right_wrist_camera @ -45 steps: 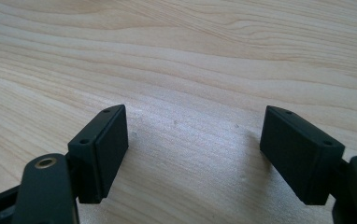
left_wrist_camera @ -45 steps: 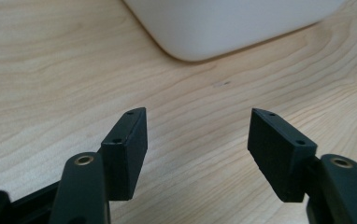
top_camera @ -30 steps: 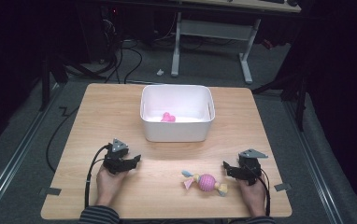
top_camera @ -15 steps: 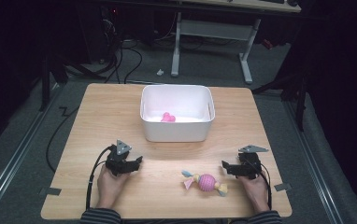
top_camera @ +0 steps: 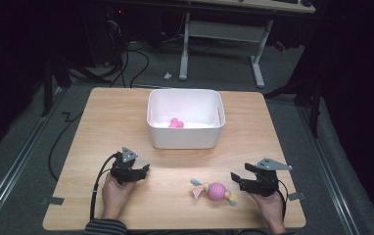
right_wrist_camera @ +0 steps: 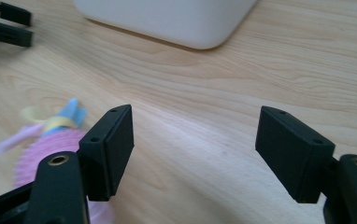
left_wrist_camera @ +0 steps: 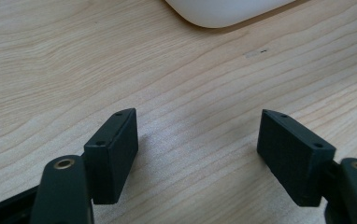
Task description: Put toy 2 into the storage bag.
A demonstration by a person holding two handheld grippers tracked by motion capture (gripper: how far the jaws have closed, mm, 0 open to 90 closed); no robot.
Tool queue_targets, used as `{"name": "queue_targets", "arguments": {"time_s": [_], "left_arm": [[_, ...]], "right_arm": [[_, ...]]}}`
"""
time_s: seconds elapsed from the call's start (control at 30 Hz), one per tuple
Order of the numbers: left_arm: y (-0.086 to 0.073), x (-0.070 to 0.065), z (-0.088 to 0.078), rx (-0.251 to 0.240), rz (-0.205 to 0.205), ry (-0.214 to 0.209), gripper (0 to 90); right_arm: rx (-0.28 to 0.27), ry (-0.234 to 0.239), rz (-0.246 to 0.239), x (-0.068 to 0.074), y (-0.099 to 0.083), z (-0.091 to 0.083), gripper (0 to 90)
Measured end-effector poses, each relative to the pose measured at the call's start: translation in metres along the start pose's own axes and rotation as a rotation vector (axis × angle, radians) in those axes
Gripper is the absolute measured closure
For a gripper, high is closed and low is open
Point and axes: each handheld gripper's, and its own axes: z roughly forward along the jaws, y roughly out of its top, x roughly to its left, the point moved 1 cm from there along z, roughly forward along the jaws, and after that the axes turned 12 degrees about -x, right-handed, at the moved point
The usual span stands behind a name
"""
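- We see a pink spiky toy (top_camera: 216, 191) with pastel tabs lying on the wooden table (top_camera: 126, 117), near the front edge, in front of the white bin (top_camera: 185, 138).
- Just right of the toy, our right gripper (top_camera: 237, 180) is empty, its jaws parted after closing partway.
- Well left of the toy, our left gripper (top_camera: 142, 171) is empty, having opened wider.
- Likely step: approaching the toy (not yet grasped); next, straddle it and close.

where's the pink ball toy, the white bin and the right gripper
pink ball toy (top_camera: 217, 191), high view, on its round pink middle
white bin (top_camera: 185, 138), high view, on its near outer wall
right gripper (top_camera: 237, 180), high view, midway between its open fingertips
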Motion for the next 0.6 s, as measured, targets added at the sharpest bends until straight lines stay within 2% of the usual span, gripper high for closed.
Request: {"name": "queue_targets", "arguments": {"time_s": [0.17, 0.3, 0.6], "left_arm": [[0.000, 0.000, 0.000, 0.000, -0.001, 0.002, 28.7], [0.000, 0.000, 0.000, 0.000, -0.001, 0.002, 28.7], [0.000, 0.000, 0.000, 0.000, -0.002, 0.002, 28.7]], "right_arm": [[-0.009, 0.049, -0.030, 0.019, 0.000, -0.004, 28.8], [0.018, 0.084, -0.061, 0.033, -0.003, -0.005, 28.8], [0.062, 0.200, -0.106, 0.051, -0.007, 0.004, 27.6]]}}
